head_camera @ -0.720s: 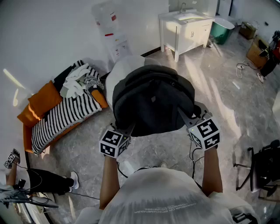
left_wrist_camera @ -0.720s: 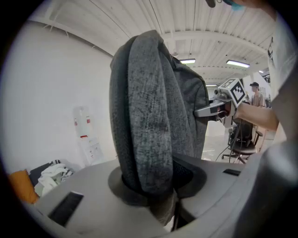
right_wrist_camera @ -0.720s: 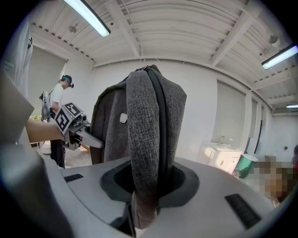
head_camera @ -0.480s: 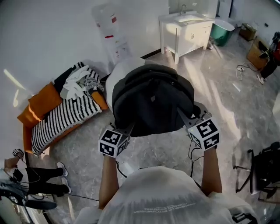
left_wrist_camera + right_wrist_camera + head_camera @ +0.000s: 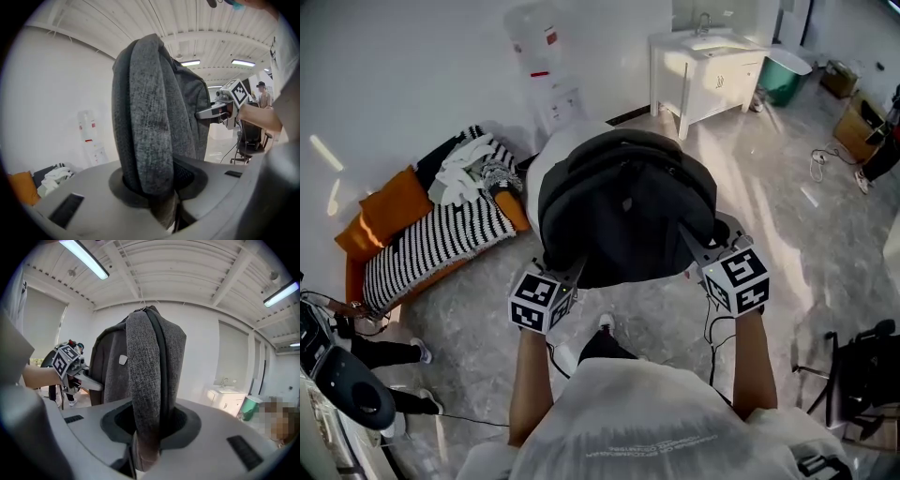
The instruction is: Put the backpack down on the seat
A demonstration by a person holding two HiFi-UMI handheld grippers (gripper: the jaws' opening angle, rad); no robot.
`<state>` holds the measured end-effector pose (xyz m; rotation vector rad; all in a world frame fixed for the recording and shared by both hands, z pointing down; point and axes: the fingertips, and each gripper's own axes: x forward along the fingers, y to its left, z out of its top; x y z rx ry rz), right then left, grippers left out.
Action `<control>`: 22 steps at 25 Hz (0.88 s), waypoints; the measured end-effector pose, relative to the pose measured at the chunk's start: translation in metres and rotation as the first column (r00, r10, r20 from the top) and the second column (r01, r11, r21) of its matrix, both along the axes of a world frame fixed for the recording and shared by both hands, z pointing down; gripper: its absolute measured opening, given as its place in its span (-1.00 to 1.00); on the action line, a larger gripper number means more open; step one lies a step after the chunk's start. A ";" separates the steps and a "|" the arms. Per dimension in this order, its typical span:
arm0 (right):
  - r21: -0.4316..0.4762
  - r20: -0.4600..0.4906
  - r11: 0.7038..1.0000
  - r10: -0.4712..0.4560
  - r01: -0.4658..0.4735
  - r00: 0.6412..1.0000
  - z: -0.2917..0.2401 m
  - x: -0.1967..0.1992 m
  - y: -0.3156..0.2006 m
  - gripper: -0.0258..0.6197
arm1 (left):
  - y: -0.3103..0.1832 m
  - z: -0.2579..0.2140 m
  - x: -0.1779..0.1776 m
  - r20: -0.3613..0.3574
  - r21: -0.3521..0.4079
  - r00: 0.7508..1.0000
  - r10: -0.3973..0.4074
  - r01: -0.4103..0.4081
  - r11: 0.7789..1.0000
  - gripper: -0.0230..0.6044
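Glossy floor (image 5: pixel 787 216); backpack (image 5: pixel 623 220) in grip of L gripper (image 5: pixel 573 273) & R gripper (image 5: pixel 695 250).

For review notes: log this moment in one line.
left gripper: shut on strap | right gripper: shut on strap | backpack: held over seat, contact unclear

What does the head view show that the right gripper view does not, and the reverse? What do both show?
Only the head view: the white seat, partly hidden by the backpack, the striped cushion on the floor, and the person's arms. Only the right gripper view: the ceiling lamps and the grey strap clamped between the jaws of the right gripper. Both: the backpack, the left gripper and the sink cabinet.
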<state>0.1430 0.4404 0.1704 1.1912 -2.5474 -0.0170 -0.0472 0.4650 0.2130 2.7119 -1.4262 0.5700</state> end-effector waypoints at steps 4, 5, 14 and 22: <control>-0.014 -0.009 1.000 0.008 -0.009 1.000 0.010 -0.003 -0.011 -0.61 | -0.011 0.011 -0.003 -0.006 -0.012 1.000 0.003 -0.003 1.000 -0.55; -0.015 -0.010 1.000 0.012 -0.012 1.000 0.013 -0.003 -0.015 -0.61 | -0.015 0.013 -0.003 -0.008 -0.014 1.000 0.005 -0.005 1.000 -0.55; -0.040 -0.011 0.998 0.053 -0.054 0.999 0.026 -0.006 -0.080 -0.61 | -0.091 0.027 -0.007 -0.011 -0.024 0.999 0.037 -0.037 0.999 -0.55; -0.036 -0.024 0.997 0.070 -0.071 0.997 0.023 -0.027 -0.168 -0.61 | -0.182 0.028 -0.028 -0.037 -0.034 0.999 0.034 -0.035 0.999 -0.55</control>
